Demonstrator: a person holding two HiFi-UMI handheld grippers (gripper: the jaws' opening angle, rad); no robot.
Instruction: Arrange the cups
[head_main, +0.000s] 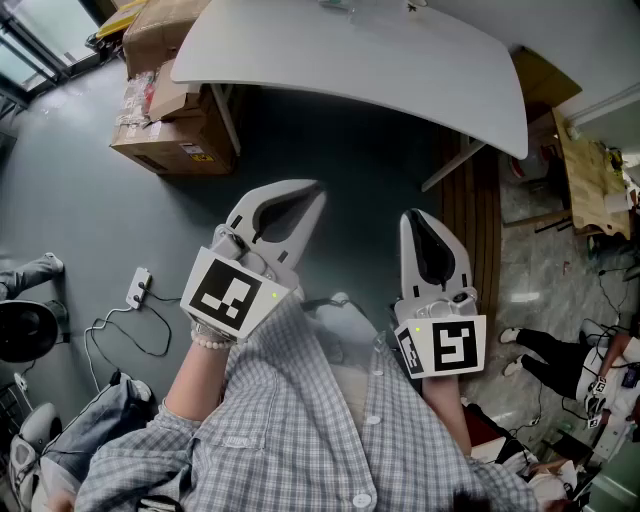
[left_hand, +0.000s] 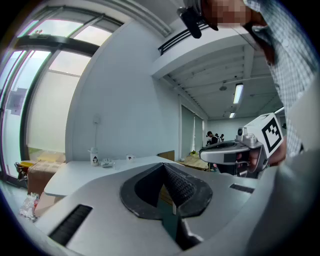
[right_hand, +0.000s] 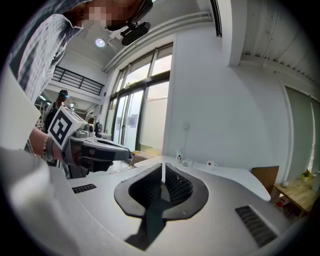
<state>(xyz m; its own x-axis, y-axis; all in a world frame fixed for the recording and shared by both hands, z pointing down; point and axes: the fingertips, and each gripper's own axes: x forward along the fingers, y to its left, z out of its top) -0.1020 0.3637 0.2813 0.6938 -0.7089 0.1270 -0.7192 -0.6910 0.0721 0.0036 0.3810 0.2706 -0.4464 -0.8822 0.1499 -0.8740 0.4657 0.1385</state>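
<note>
A grey-blue floor (head_main: 90, 200) fills most of the head view, and a broad white desk with a curved front edge (head_main: 400, 70) spans the top of the frame. In the gripper views a plain white wall rises behind the desk, with tall glazed windows (left_hand: 30, 100) to one side.

The desk's far side is cut off by the upper edge of the head view, so the task's things show clearly only in the gripper views. A few small white cups (left_hand: 130, 158) stand together with a taller white container (left_hand: 94, 157) on the desk by the wall, left of centre in the left gripper view. They are too small to count or to tell their shapes.

Stacked brown cardboard boxes (head_main: 170, 110) sit at the upper left beside a desk leg. A band of brown wooden slats (head_main: 480, 220) runs down the right of centre. A white power strip with a cable (head_main: 137, 288) lies at the left edge. A grey checked shirt (head_main: 300, 420) covers the bottom of the frame.

The left tool (head_main: 305, 192) and the right tool (head_main: 413, 215) are held side by side over the floor in the lower middle, well short of the desk. Each has its jaws pressed together, with nothing between them.
</note>
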